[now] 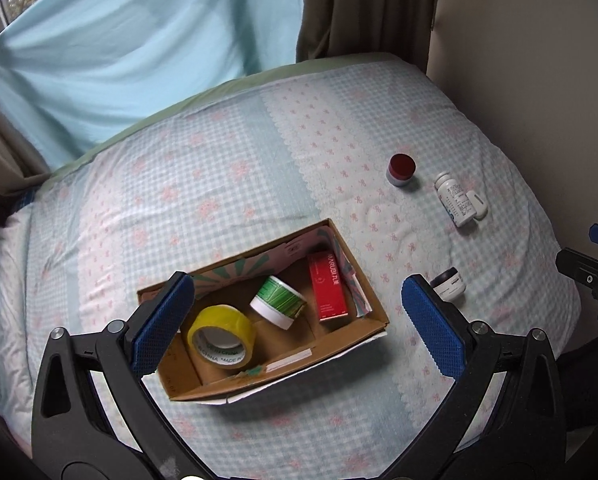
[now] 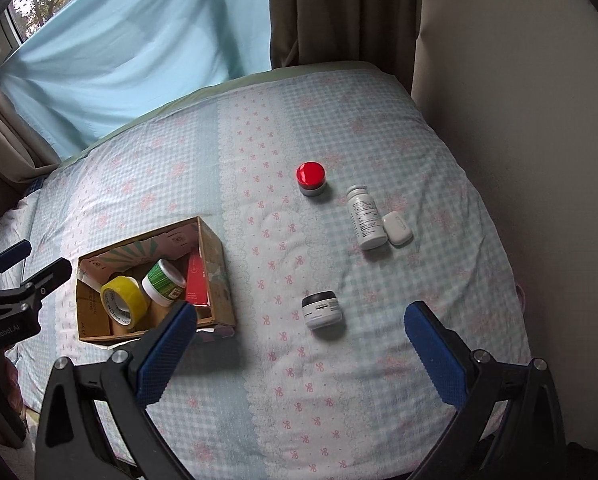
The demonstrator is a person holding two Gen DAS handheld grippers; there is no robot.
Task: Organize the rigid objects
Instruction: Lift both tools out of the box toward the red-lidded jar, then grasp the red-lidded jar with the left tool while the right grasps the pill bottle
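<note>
A cardboard box (image 1: 373, 312) (image 2: 219, 256) lies on the bed and holds a yellow tape roll (image 1: 221, 336) (image 2: 123, 300), a green-and-white jar (image 1: 279, 300) (image 2: 163, 282) and a red carton (image 1: 327, 286) (image 2: 197, 282). On the quilt lie a red-lidded jar (image 1: 401, 170) (image 2: 311, 178), a white bottle on its side (image 1: 455, 200) (image 2: 365, 216), a small white case (image 1: 477, 202) (image 2: 397, 230) and a dark-lidded white jar (image 1: 449, 284) (image 2: 323, 310). My left gripper (image 1: 297, 324) is open and empty above the box. My right gripper (image 2: 299, 354) is open and empty, just in front of the dark-lidded jar.
The bed carries a blue checked quilt (image 2: 339, 120). A beige wall (image 2: 519, 80) borders it on the right. A light-blue sheet (image 2: 139, 40) and brown curtains (image 2: 339, 8) hang behind. The other gripper shows at the edge of each view (image 1: 591, 276) (image 2: 15, 292).
</note>
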